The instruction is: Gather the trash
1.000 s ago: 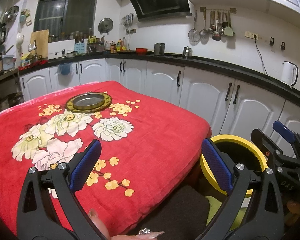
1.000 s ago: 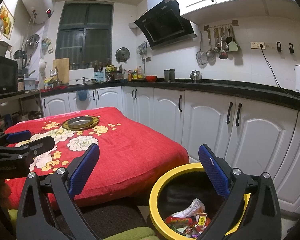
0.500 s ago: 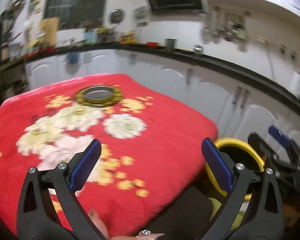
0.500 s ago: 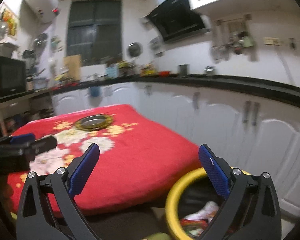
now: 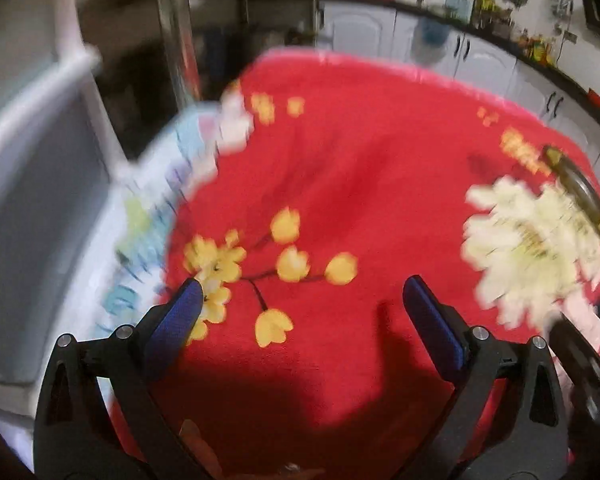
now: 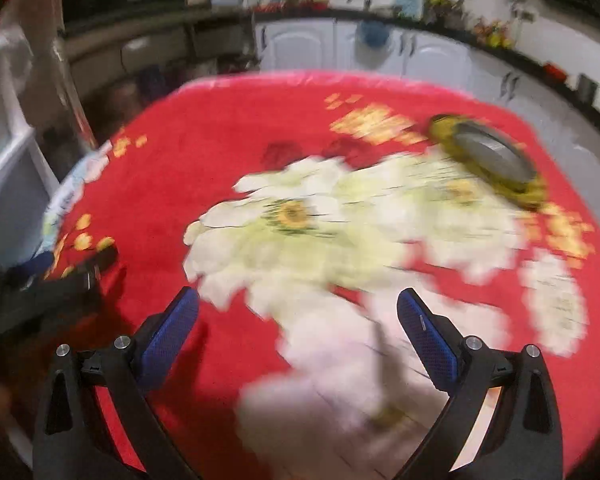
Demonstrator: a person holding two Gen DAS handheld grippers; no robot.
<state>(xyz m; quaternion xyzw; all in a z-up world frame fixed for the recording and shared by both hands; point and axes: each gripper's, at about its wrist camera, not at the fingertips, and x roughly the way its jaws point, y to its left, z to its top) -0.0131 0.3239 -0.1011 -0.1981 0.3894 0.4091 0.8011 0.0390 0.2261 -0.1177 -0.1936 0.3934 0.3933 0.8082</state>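
Note:
Both views are motion-blurred. My left gripper [image 5: 300,300] is open and empty, low over the red flowered cloth [image 5: 360,152] near its left edge. My right gripper [image 6: 298,312] is open and empty over the big white flowers [image 6: 300,216] of the same cloth. The left gripper also shows in the right wrist view [image 6: 52,276] at the far left. The right gripper's fingers [image 5: 580,352] show at the right edge of the left wrist view. No trash and no bin are in view.
A metal dish with a yellow rim [image 6: 488,156] lies on the cloth at the back right, also in the left wrist view [image 5: 576,188]. A white shelf or appliance [image 5: 32,200] stands left of the table. White cabinets [image 6: 340,48] run along the back.
Both grippers swung left and tilted down toward the cloth. The yellow bin has left both views. Both stayed open.

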